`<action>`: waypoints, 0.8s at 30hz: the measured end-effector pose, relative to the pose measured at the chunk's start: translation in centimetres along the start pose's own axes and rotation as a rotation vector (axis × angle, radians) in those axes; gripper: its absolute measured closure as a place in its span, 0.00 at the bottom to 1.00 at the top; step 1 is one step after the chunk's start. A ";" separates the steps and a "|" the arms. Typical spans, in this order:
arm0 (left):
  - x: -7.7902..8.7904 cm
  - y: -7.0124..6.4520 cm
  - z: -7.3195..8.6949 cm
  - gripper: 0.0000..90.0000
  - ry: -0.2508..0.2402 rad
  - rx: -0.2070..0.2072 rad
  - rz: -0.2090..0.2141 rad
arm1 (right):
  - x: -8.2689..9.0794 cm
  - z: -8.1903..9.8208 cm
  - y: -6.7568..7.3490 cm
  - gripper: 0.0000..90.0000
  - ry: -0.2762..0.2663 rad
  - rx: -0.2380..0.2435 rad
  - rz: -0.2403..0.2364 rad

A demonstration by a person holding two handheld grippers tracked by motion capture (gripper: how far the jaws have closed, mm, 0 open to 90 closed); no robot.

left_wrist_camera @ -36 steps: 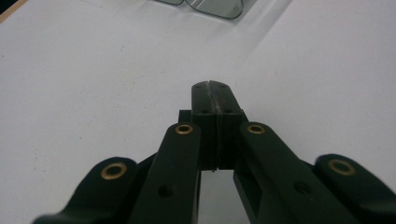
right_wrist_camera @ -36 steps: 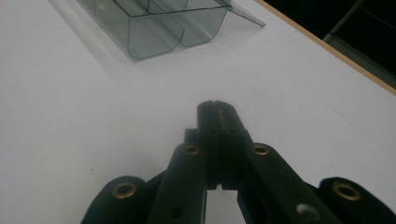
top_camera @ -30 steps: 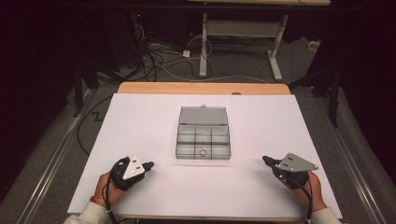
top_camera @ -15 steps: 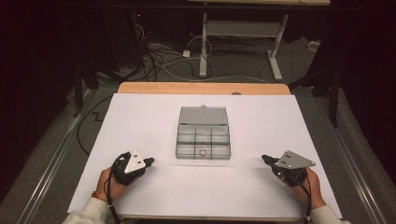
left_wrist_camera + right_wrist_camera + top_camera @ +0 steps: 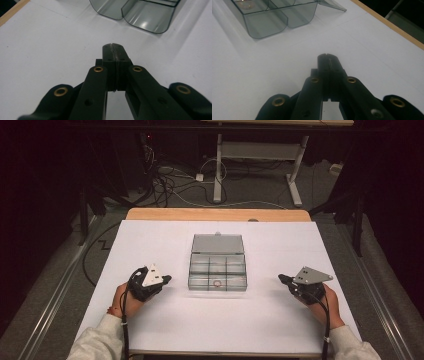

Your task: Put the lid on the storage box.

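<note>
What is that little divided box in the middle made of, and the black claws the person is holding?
The compartment box looks like smoky clear plastic: you see through its walls, and its rounded corners shine glossy. The left gripper and right gripper look like matte black moulded plastic, possibly printed, with brass-coloured metal inserts at the joints. The table wears a white, paper-like sheet.

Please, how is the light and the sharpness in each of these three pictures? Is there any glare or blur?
High view: the white table cover is bright, the floor behind dark. Left gripper view: the closed left tongs look soft, and glare sits on the clear box. Right gripper view: the right tongs are blurred low down; the box is fairly sharp.
</note>
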State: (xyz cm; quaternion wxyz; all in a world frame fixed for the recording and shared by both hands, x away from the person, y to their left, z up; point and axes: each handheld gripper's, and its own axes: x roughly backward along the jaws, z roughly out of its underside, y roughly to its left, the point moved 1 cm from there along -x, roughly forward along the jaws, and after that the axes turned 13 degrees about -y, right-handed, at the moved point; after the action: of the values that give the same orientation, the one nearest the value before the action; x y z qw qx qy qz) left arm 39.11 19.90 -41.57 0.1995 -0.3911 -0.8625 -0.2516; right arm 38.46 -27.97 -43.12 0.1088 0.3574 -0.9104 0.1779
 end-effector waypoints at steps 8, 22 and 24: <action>-1.4 1.6 -1.1 0.97 0.002 0.023 0.012 | -1.8 -0.8 -1.2 1.00 0.020 0.003 0.001; -4.9 5.7 -3.2 0.97 0.012 0.120 0.008 | -7.7 -3.6 -3.8 1.00 0.096 -0.012 -0.022; -5.6 6.1 -3.5 0.97 0.016 0.125 0.008 | -8.7 -3.9 -4.0 1.00 0.120 -0.008 -0.023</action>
State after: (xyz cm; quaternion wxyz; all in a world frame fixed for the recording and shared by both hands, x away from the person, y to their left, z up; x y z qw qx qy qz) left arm 47.82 18.08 -40.13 0.2314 -0.3795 -0.8733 -0.1996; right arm 47.76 -23.77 -41.46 0.1668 0.3562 -0.8987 0.1940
